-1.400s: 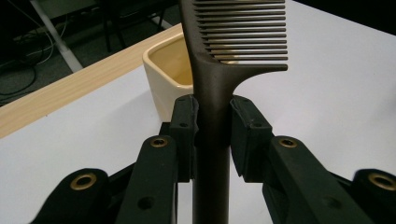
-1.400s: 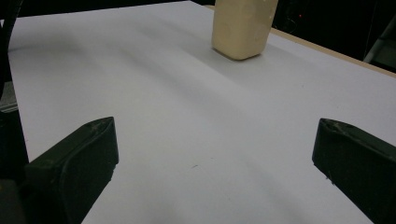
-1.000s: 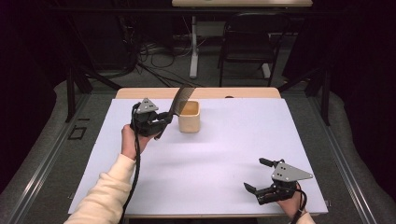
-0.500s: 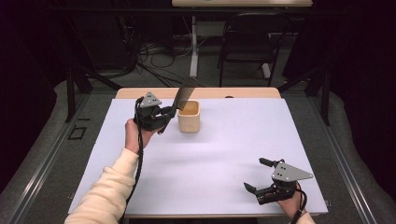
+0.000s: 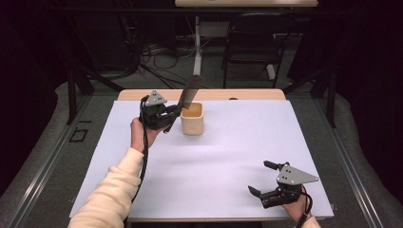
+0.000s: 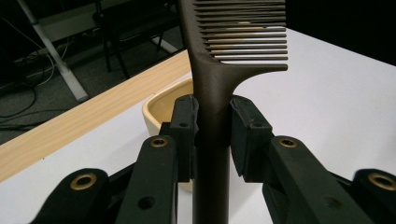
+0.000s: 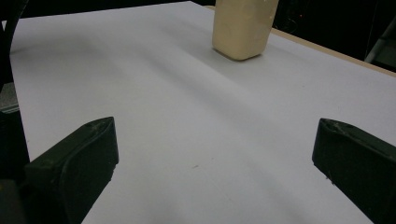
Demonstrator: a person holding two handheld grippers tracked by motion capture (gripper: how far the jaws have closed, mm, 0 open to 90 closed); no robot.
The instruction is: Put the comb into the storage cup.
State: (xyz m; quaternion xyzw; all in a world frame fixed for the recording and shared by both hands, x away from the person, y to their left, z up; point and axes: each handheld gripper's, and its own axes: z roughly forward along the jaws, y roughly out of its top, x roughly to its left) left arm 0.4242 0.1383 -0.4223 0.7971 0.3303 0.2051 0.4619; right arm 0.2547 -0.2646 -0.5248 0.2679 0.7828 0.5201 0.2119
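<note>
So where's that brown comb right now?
The comb is clamped by its handle in the left gripper, at the far left of the table in the high view, its toothed end slanting above the cream cup.

My right gripper [image 7: 210, 154] over the white worktop [image 7: 187, 116], jaws wide apart.
Nothing sits between my jaws; a cream cup [image 7: 243, 28] stands near the worktop's far edge, its top cut off, so contents unclear.

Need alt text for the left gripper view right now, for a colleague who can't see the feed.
The left gripper is shut on the handle of a dark brown comb, which stands upright with its teeth pointing right. Just behind the jaws sits a cream cup on the white table.
</note>
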